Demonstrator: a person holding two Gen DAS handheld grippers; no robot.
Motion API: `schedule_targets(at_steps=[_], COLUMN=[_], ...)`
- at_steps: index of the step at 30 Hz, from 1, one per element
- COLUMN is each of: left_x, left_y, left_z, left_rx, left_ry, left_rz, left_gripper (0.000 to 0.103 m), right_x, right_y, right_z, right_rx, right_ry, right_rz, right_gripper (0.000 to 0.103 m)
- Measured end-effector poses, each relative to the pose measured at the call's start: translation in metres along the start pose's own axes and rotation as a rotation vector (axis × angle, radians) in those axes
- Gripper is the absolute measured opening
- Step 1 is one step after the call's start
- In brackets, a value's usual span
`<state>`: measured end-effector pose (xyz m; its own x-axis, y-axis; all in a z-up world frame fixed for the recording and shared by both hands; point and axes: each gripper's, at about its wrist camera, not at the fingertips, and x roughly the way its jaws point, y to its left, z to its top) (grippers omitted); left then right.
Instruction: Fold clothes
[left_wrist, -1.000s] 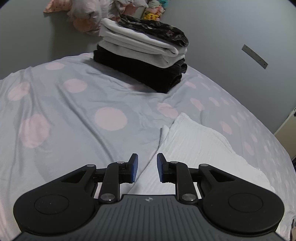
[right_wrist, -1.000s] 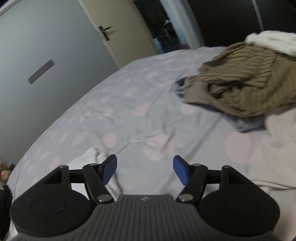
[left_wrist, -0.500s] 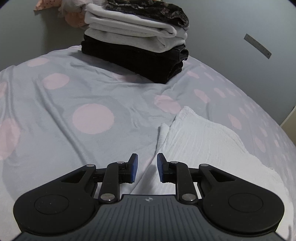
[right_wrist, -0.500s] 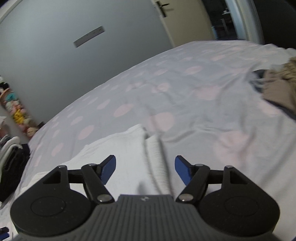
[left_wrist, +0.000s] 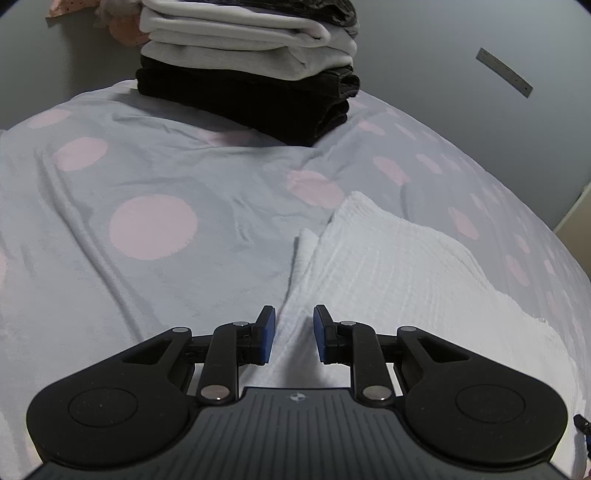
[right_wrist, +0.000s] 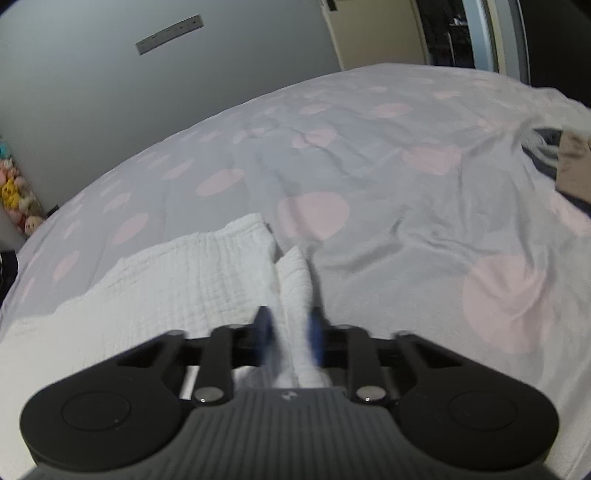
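I've got the white garment (left_wrist: 402, 273) lying flat on the bed (left_wrist: 147, 177), on the grey cover with pink dots. It's ribbed or waffle-textured, with a narrow folded strip along each side edge.

Left gripper (left_wrist: 294, 334): fingers (left_wrist: 266, 334) narrowly apart with the garment's left edge fold running up between them. The cloth fills the gap, but I can't tell if the pads actually press on it.

Right gripper (right_wrist: 288, 334): fingers (right_wrist: 264, 328) have just been closing, blurred in the frame, with the garment's right edge strip (right_wrist: 295, 280) between them. They look pinched on that strip, and the cloth bunches where it passes through.

Both grippers point down at the near end of the garment, one on each side edge.

Beyond the left gripper: a stack (left_wrist: 251, 70) of folded clothes at the far edge of the bed, black pieces at the bottom, white ones on top. It's well apart from the garment.

Right view: a brown item (right_wrist: 574, 166) on dark cloth at the far right edge of the bed, also well apart. Plush toys (right_wrist: 18, 199) against the wall on the left.
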<state>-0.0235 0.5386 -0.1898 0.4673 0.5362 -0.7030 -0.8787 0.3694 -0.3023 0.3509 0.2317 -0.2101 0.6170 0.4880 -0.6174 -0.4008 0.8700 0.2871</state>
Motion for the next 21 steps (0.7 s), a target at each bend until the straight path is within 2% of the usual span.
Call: schedule_targets(at_steps=[1, 3, 9, 14, 21], left_x=[0.0, -0.002, -0.008, -0.018, -0.031], left_y=[0.0, 0.001, 0.008, 0.014, 0.03], left_z=[0.0, 0.001, 0.007, 0.014, 0.027], left_rx=[0.001, -0.006, -0.057, -0.103, -0.156], left_ry=[0.0, -0.002, -0.01, -0.024, -0.042], left_rz=[0.0, -0.004, -0.035, -0.077, -0.106], left_gripper=[0.025, 0.025, 0.025, 0.025, 0.025], right_x=[-0.003, -0.01, -0.045, -0.071, -0.081], right_y=[0.002, 0.005, 0.038, 0.094, 0.182], right_z=[0.0, 0.002, 0.013, 0.018, 0.011], right_rx=[-0.006, -0.008, -0.04, -0.095, -0.139], right_ry=[-0.009, -0.032, -0.114, -0.165, -0.157], right_rz=[-0.005, -0.011, 0.063, 0.116, 0.199], right_gripper=[0.011, 0.01, 0.008, 0.008, 0.007])
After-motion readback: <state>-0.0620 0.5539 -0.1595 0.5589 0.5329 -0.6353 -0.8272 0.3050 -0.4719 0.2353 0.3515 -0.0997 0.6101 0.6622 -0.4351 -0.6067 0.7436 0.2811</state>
